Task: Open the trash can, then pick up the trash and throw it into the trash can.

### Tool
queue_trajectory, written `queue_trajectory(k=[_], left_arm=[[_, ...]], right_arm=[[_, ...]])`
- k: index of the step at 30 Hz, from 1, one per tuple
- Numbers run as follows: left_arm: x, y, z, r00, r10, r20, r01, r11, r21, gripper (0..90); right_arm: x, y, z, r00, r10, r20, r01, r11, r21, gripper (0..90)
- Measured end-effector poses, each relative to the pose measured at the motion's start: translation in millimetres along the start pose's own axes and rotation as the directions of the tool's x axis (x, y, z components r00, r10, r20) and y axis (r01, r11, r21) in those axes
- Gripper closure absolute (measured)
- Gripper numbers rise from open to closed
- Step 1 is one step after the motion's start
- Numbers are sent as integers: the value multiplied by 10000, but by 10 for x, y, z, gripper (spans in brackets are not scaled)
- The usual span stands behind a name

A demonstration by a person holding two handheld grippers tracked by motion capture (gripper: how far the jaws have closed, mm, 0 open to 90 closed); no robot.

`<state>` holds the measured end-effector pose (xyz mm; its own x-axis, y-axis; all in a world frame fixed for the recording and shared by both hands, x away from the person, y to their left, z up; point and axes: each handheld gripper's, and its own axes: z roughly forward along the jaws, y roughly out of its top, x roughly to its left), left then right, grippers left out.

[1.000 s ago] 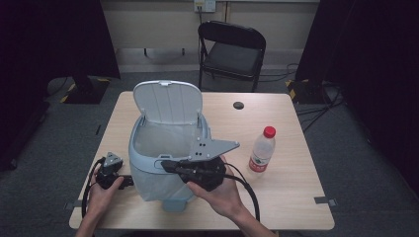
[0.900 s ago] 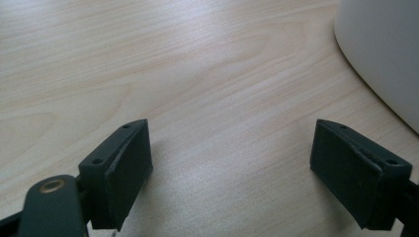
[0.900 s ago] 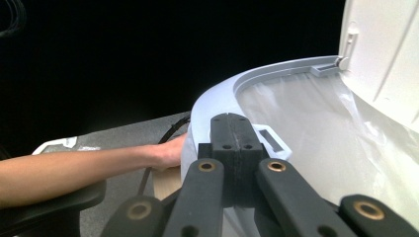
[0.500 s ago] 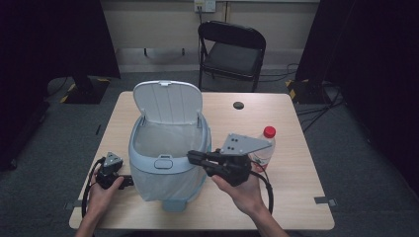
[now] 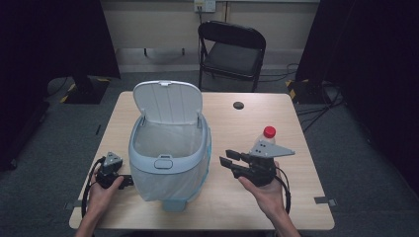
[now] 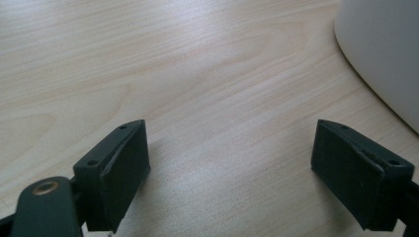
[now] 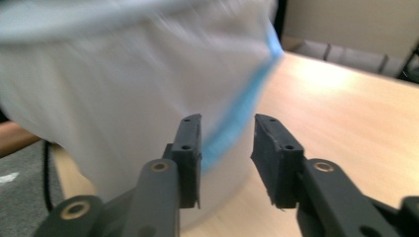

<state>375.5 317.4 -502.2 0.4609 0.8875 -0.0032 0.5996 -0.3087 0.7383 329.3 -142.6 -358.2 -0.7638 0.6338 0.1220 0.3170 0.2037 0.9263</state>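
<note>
A pale blue-grey bin (image 5: 168,163) with a white liner stands at the table's front left, its lid (image 5: 168,102) tipped up at the back. My left gripper (image 5: 127,181) rests on the table left of the bin, open and with nothing between its fingers; its own view has the jaws (image 6: 230,163) spread over bare wood and the bin wall (image 6: 385,49) at right. My right gripper (image 5: 226,163) hovers right of the bin, pointing at it. Its jaws (image 7: 226,143) have just been opening and hold nothing. A red-capped bottle (image 5: 268,132) stands behind it, mostly hidden.
The wooden table (image 5: 237,123) carries a small black disc (image 5: 238,105) at the back. A black folding chair (image 5: 232,49) stands beyond the far edge. The bin's blurred liner (image 7: 123,89) and blue band (image 7: 237,123) lie close ahead of the right jaws.
My right gripper has left the bin's front rim, swung right and down beside the bin, and its jaws have parted. The left gripper has stayed put.
</note>
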Motion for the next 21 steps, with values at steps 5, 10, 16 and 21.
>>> queue_trajectory(k=[5, 10, 16, 21], left_arm=[[0, 0, 0, 10000, 1, -4, -1, 10000, 0, 143], [0, 0, 1, 10000, 3, 0, -3, 10000, -4, 142], [1, 3, 3, 10000, 9, -46, -9, 10000, 27, 136], [2, 4, 3, 10000, 18, -48, -18, 10000, 53, 133]], right_arm=[[-185, -314, 11, 9966, 471, 678, -525, 9954, 801, 480], [-346, -598, -24, 9865, 958, 1332, -1137, 9844, 1343, 394], [-445, -944, -68, 9652, 1503, 2142, -1988, 9534, 2271, 322], [-541, -1106, -121, 9493, 1882, 2518, -2554, 9288, 2687, 259]])
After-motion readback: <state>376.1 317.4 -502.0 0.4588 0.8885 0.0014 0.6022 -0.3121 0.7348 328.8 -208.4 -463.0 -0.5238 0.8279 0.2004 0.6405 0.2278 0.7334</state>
